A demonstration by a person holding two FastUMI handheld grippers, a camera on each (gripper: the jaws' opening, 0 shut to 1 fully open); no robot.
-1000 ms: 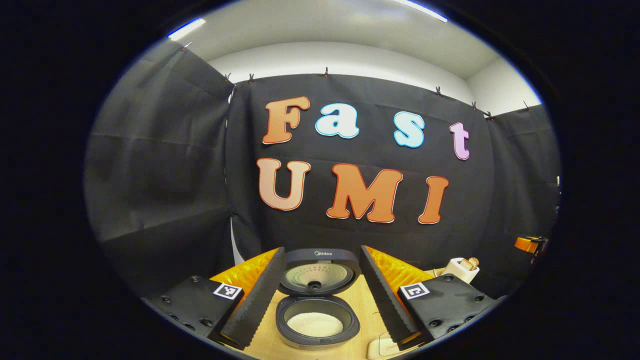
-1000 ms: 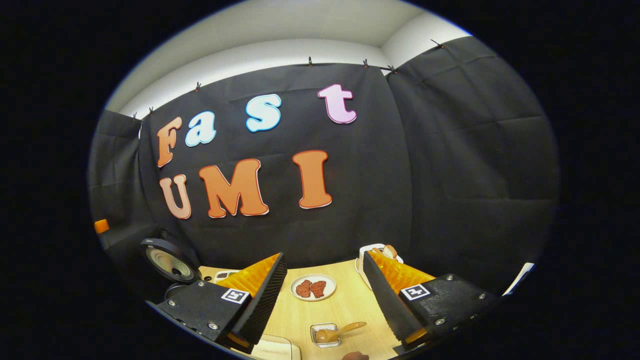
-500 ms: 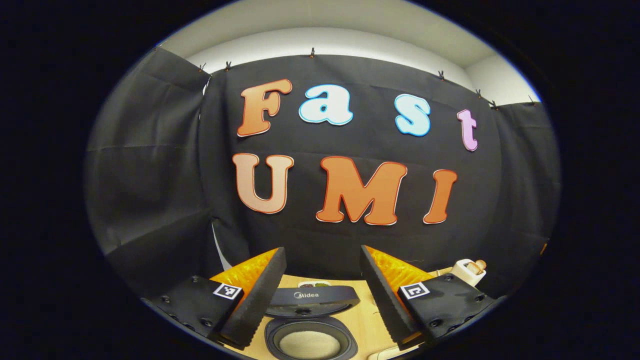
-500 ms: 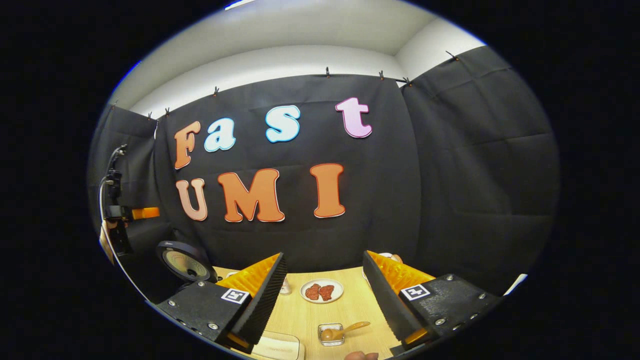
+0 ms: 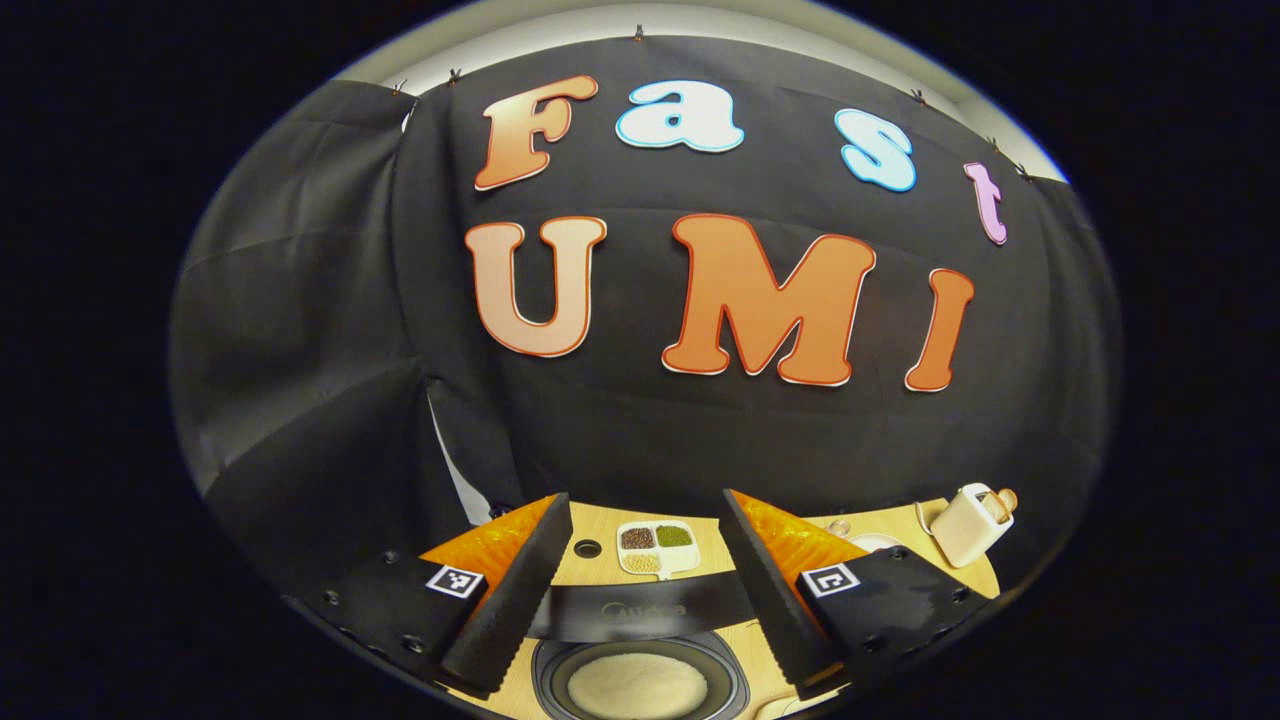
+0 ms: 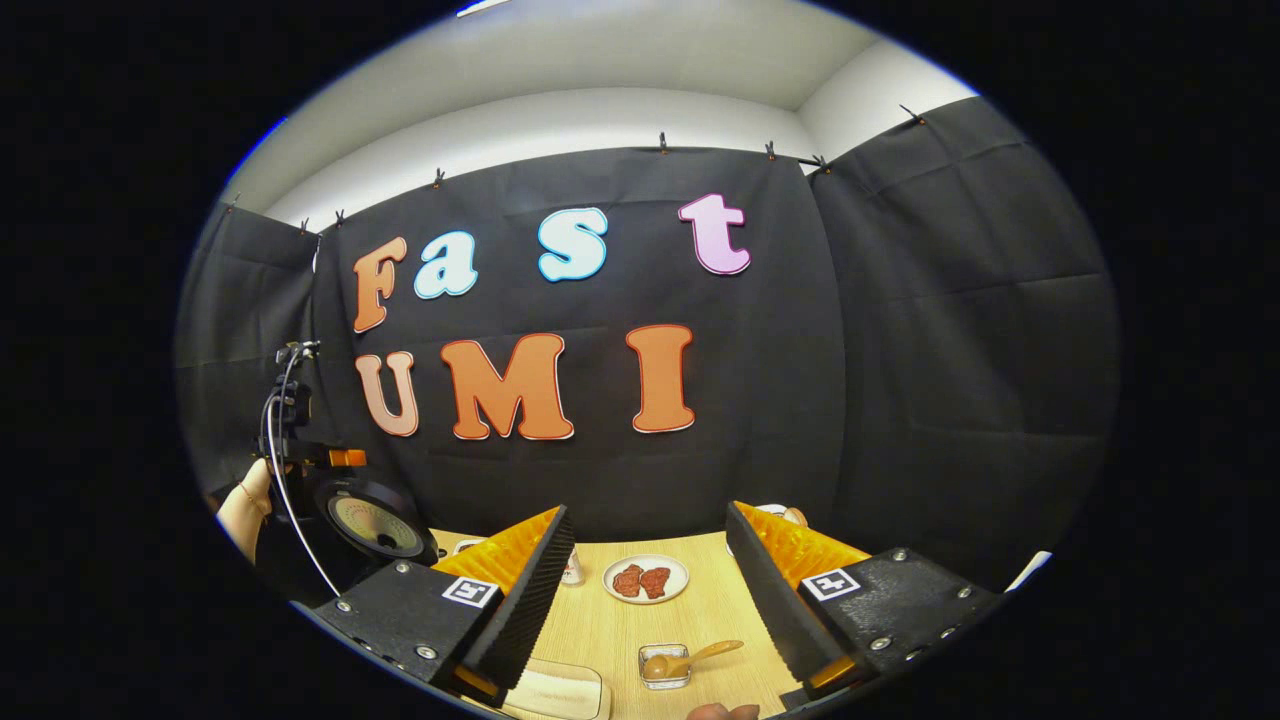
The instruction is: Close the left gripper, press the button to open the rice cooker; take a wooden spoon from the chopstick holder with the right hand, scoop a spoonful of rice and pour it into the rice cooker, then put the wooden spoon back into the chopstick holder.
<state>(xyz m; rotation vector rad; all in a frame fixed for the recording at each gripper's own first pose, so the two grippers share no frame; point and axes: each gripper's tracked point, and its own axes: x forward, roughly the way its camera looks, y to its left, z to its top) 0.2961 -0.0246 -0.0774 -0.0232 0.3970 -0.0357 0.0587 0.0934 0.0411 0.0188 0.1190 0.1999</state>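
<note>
Black ribbed fingers of the left gripper (image 5: 640, 590) are spreading wide with nothing between them, hanging above the open rice cooker (image 5: 637, 680), whose pot is showing white rice. Beyond its raised lid, a divided dish (image 5: 656, 548) is sitting on the wooden table (image 5: 890, 525). The right gripper (image 6: 645, 590) is likewise gaping empty over a plate (image 6: 645, 578) and a small glass dish (image 6: 664, 666). The chopstick holder (image 5: 966, 524) is standing at the table's far right.

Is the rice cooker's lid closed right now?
No, the rice cooker stands open, its lid raised and white rice showing inside.
</note>
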